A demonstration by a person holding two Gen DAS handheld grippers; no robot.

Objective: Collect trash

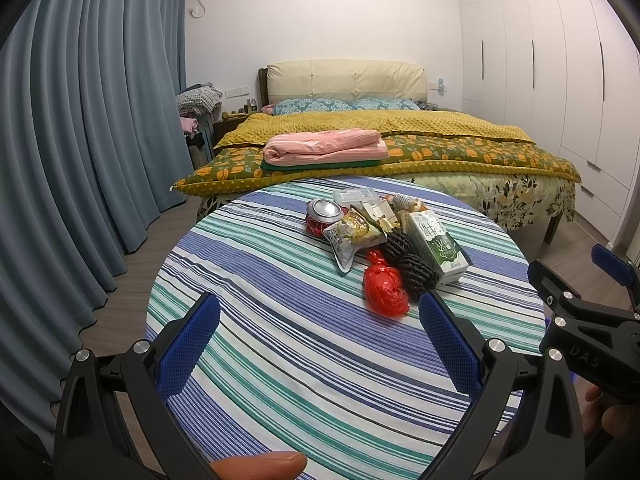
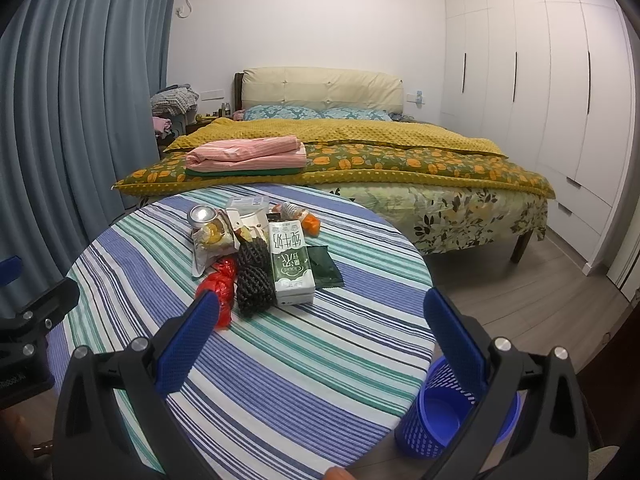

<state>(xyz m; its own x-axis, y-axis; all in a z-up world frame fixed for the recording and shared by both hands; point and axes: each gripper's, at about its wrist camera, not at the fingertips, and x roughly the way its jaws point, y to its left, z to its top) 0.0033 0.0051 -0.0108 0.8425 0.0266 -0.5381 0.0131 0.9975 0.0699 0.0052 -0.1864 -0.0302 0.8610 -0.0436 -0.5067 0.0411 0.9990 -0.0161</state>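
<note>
The left claw (image 1: pixel 320 344) stands wide and empty in the lower part of its frame above the striped tabletop (image 1: pixel 280 360), and the right claw (image 2: pixel 320 344) is likewise wide and empty in its own view. The trash sits heaped at centre frame on the tabletop: a red crumpled wrapper (image 1: pixel 385 286) touching two black mesh sleeves (image 1: pixel 416 274), a green-and-white milk carton (image 1: pixel 438 246), a snack bag (image 1: pixel 352 236) and a can (image 1: pixel 325 214). A blue perforated bin (image 2: pixel 444 412) stands on the floor at lower right of the right view, beside the tabletop's edge.

round table (image 1: pixel 280 360) under striped cloth (image 2: pixel 280 360) carries a trash pile (image 1: pixel 384 240).
</note>
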